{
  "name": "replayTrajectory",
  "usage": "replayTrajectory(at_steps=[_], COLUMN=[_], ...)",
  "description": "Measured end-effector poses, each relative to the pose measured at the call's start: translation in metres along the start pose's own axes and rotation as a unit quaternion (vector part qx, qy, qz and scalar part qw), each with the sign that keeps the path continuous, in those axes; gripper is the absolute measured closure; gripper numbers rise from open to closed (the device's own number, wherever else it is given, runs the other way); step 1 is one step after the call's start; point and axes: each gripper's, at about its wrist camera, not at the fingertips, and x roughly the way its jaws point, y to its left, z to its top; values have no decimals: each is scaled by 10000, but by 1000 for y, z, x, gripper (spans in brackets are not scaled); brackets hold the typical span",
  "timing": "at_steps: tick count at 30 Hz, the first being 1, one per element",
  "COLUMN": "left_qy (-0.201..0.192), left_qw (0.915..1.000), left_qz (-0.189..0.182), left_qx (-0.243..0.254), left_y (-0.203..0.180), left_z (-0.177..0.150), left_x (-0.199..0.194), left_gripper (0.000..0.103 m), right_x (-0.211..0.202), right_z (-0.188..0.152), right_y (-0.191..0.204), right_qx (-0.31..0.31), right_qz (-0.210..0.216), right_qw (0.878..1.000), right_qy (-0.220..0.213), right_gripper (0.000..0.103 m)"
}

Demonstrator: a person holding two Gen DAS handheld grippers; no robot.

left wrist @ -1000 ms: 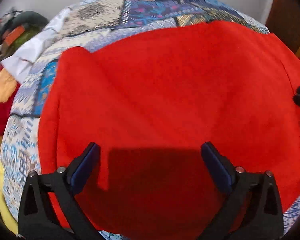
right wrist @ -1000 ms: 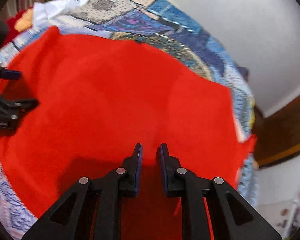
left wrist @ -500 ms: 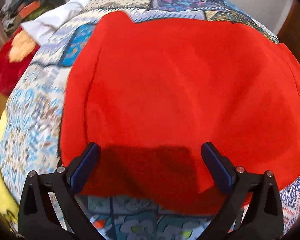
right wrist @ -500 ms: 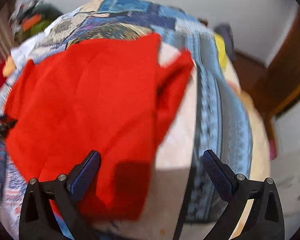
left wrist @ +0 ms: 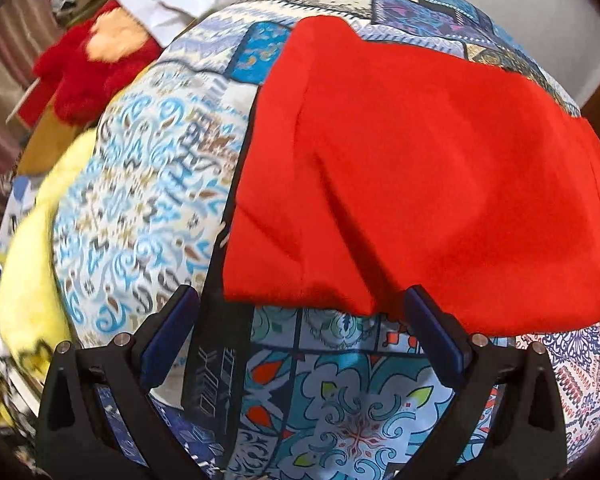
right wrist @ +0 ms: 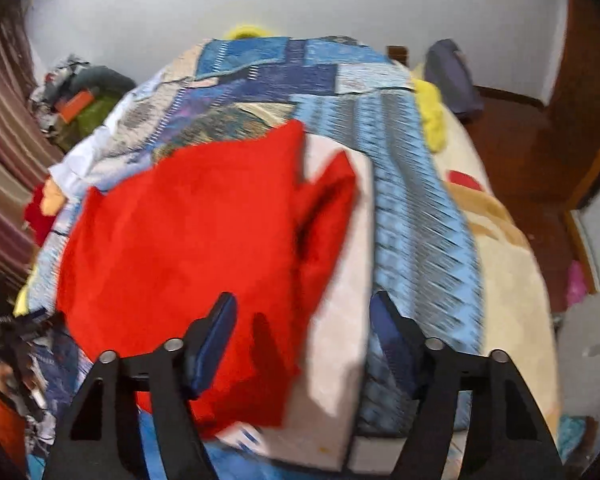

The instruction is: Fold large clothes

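A large red garment (left wrist: 420, 184) lies spread on a patterned blue bedspread (left wrist: 148, 208); it also shows in the right wrist view (right wrist: 188, 240), with a loose flap (right wrist: 328, 200) at its right side. My left gripper (left wrist: 300, 328) is open and empty, above the garment's near edge at its near left corner. My right gripper (right wrist: 304, 332) is open and empty, above the garment's near right part. The left gripper shows faintly at the far left of the right wrist view (right wrist: 16, 328).
A red and orange plush heap (left wrist: 88, 64) and a white cloth (left wrist: 168, 4) lie at the bed's far left. A yellow blanket (left wrist: 32, 264) hangs at the left edge. A cream blanket (right wrist: 508, 272), wooden floor (right wrist: 520, 140) and a dark bag (right wrist: 452, 76) lie to the right.
My right gripper opened and let go of the red garment, then pulled back. My left gripper, open throughout, drew back toward the near left corner, so the bedspread shows below the garment.
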Motion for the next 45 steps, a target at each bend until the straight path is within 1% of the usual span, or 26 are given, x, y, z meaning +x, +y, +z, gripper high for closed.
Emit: replayTrajectory(at_steps=[1, 3, 5, 6, 7, 8, 9, 10, 13, 14, 16, 17, 19, 20, 21, 22, 24, 27, 28, 32, 36, 38, 42, 43, 44, 45], left_qy=[14, 46, 80, 101, 116, 127, 132, 139, 131, 112, 52, 20, 9, 34, 76, 109, 224, 371, 330, 51, 32, 33, 71, 72, 56, 33], left_qw=[10000, 10000, 9999, 9999, 9999, 9998, 9997, 9994, 9974, 9965, 9949, 9936, 9913, 9900, 9886, 9878, 9845, 9739, 9711, 9698, 9679, 9651, 9492, 9481, 9473, 9472], left_qz=[-21, 8, 35, 34, 21, -10, -81, -163, -430, -530, -698, -807, -999, -1093, -1170, -1197, -1301, -1639, -1698, -1657, -1753, -1861, -2279, -2306, -2326, -2324], left_qx=[-33, -60, -65, -74, -91, -131, -196, -271, -560, -641, -732, -785, -853, -895, -948, -987, -1154, -1528, -1648, -1787, -1798, -1845, -2167, -2188, -2201, -2208], left_y=[1, 2, 4, 5, 7, 8, 10, 11, 18, 20, 22, 22, 24, 25, 25, 25, 27, 36, 39, 41, 32, 29, 28, 27, 28, 29], left_z=[-3, -7, -12, -15, -17, -19, -21, -23, -28, -28, -31, -33, -35, -37, -39, -40, -42, -46, -46, -41, -31, -25, -11, -6, -1, 2], left_x=[0, 3, 6, 6, 7, 7, 7, 6, 2, 0, -6, -9, -12, -13, -11, -10, -4, 6, 8, 8, 17, 23, 40, 44, 47, 49], left_gripper=[0, 0, 0, 0, 0, 0, 0, 0, 0, 0, 0, 0, 0, 0, 0, 0, 0, 0, 0, 0, 0, 0, 0, 0, 0, 0], right_x=[10, 27, 47, 54, 56, 53, 51, 45, 34, 29, 21, 19, 25, 29, 36, 39, 39, 39, 40, 41, 42, 41, 41, 41, 43, 48], right_z=[5, 10, 14, 16, 16, 14, 13, 11, 8, 6, 2, 0, -7, -9, -14, -16, -18, -15, -15, -15, -14, -13, -15, -16, -17, -21], right_y=[4, 10, 15, 18, 20, 25, 28, 31, 33, 33, 27, 23, 15, 13, 8, 6, 2, 1, 2, 12, 9, 7, 6, 7, 7, 6], right_qx=[-25, -20, 33, 27, -3, -90, -164, -254, -410, -480, -550, -603, -631, -636, -658, -670, -581, -531, -589, -948, -825, -700, -679, -713, -774, -868], right_qz=[-18, 36, 191, 176, 170, 159, 109, 31, -191, -386, -508, -585, -659, -705, -837, -895, -919, -1019, -1059, -1278, -1246, -1184, -1227, -1287, -1491, -1901], right_qw=[10000, 9998, 9991, 9991, 9993, 9996, 9997, 9997, 9988, 9979, 9969, 9962, 9958, 9955, 9942, 9936, 9940, 9933, 9926, 9871, 9884, 9901, 9897, 9886, 9852, 9767], right_qy=[29, 170, 364, 376, 344, 225, 135, 17, -160, -220, -256, -221, -20, 46, 142, 146, 110, 102, 113, 184, 262, 283, 300, 310, 352, 491], right_gripper=[43, 60, 72, 78, 82, 88, 92, 94, 97, 99, 99, 99, 99, 99, 99, 99, 98, 98, 98, 98, 98, 98, 98, 98, 97, 98])
